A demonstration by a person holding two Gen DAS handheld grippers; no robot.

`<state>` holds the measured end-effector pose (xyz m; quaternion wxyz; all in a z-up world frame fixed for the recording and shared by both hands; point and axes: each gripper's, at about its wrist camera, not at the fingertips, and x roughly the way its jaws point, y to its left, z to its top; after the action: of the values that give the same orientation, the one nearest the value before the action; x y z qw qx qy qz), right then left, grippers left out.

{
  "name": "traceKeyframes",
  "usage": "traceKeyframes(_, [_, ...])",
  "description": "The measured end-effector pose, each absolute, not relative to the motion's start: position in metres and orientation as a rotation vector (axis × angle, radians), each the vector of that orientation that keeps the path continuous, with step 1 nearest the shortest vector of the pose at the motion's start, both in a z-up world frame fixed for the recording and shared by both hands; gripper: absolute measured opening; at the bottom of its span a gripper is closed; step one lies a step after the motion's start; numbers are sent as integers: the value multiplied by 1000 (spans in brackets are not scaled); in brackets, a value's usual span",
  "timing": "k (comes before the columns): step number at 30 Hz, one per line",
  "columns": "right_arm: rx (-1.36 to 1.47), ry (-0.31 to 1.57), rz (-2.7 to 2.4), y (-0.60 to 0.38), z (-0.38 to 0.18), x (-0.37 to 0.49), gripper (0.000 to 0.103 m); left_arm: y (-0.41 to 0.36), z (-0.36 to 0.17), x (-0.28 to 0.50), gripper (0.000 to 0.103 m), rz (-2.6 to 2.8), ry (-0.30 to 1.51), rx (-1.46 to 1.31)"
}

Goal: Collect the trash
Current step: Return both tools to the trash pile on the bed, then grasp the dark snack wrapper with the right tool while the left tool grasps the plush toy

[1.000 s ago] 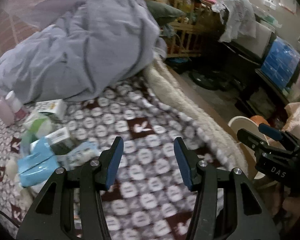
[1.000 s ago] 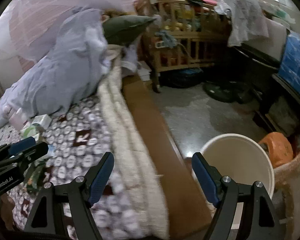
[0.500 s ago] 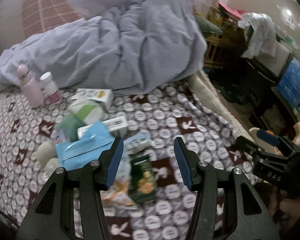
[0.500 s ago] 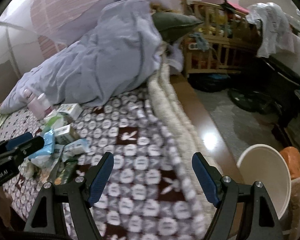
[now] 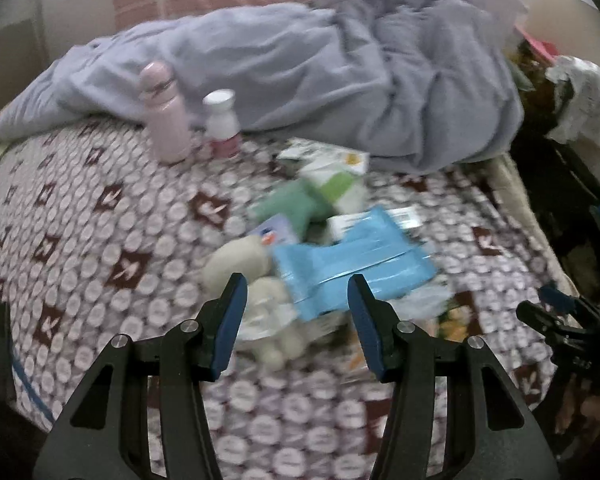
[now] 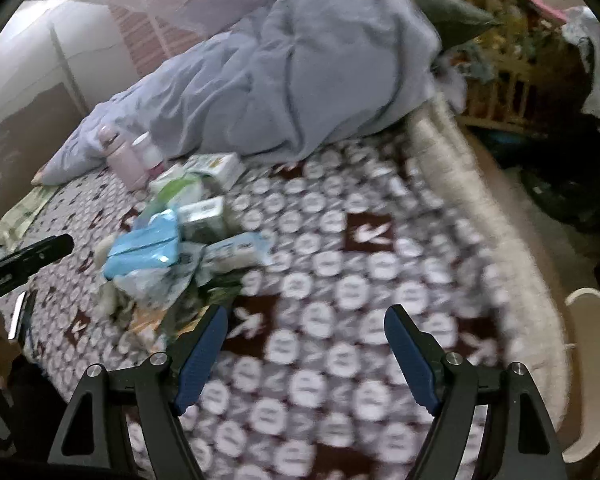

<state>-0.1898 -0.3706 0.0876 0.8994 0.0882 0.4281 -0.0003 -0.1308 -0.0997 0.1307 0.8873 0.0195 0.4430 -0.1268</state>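
white bucket (image 6: pixel 592 376) (right wrist view only) beside bed (image 6: pixel 340 280)

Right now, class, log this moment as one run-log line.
left gripper: open, over blue packet | right gripper: open, empty, over blanket | trash pile: untouched | bucket: beside bed

Colours on the bed

The bedspread (image 5: pixel 80 216) is maroon with white ovals; the duvet (image 5: pixel 300 72) is lavender-grey. A light blue packet (image 5: pixel 352 260) tops the litter; a pale pink bottle (image 5: pixel 164 116) and a white-capped jar (image 5: pixel 220 120) stand beside the duvet's edge. The bucket (image 6: pixel 592 372) is cream.
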Motion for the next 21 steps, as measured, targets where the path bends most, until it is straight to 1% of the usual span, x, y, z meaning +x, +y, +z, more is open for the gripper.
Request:
traceKeyframes(8, [153,976,89,-327,56,-159,78,-65,106,-133,51,-237,988,17])
traceKeyframes(10, [171,999,117,-320,46,-149,68,-64,101,-135,51,-265,1004,21])
traceKeyframes(11, [177,1006,124,-318,42,-146,66,-65,99,-136,51,-281,1010,22])
traceKeyframes(12, [176,1014,129,-316,37,-141,59,-66,98,-135,51,-293,1015,21])
traceKeyframes(13, [167,1021,126,-314,33,-138,49,-67,96,-134,51,-305,1022,19])
traceKeyframes(14, [160,1027,120,-314,30,-135,45,-68,93,-133,51,-315,1030,19])
traceKeyframes(16, [157,1018,112,-318,29,-135,29,-71,87,-129,51,-318,1037,22])
traceKeyframes(17, [160,1008,111,-321,31,-137,25,-71,85,-126,51,-314,1039,17])
traceKeyframes(21, [149,966,71,-341,45,-148,23,-64,77,-109,51,-305,1057,-50])
